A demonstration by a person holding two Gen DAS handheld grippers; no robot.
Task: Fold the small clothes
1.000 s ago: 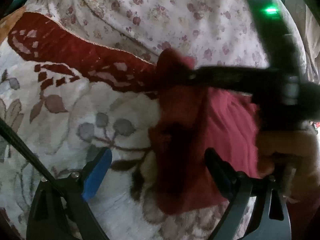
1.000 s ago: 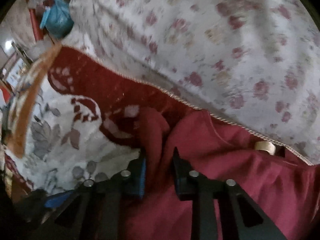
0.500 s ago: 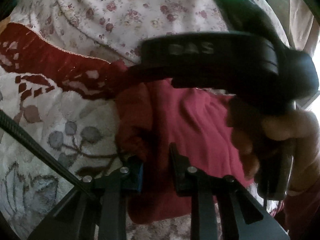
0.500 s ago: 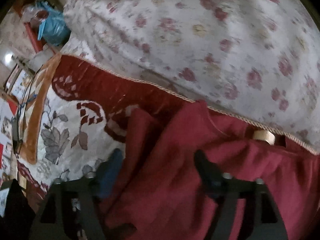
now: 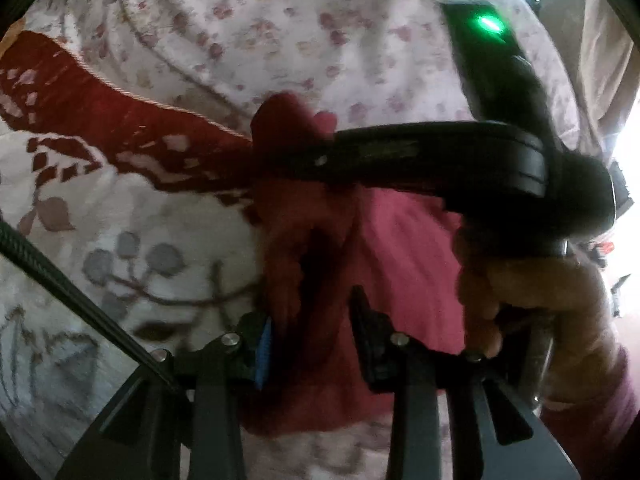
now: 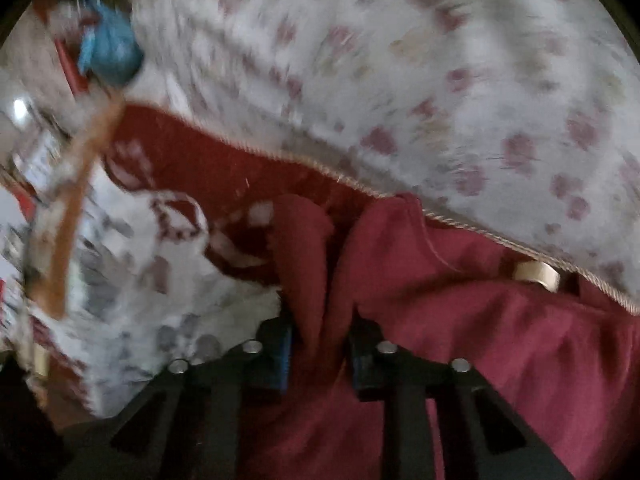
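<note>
Both grippers are pinching the same dark red soft fabric garment (image 6: 500, 340) here, which lies bunched on the cream floral plush blanket with a deep red border band (image 5: 120, 208), right up against the edge of the white rose-print quilt (image 6: 400, 80). The left hand-held gripper (image 5: 312, 332) has just eased its jaws a little wider, but a fold of the red cloth is still caught between the pads, so I'd call it clamped on the garment. The right hand-held gripper (image 6: 320, 344) has just snapped closed on a raised ridge of the same cloth near the quilt edge. In the left view the person's hand (image 5: 532, 304) is wrapped round the other gripper's handle.

Looks like the grab-the-edge stage of a fold. Next move probably needs both grips lifting together and carrying that edge across, keeping the cloth taut so it doesn't slip or bunch.
</note>
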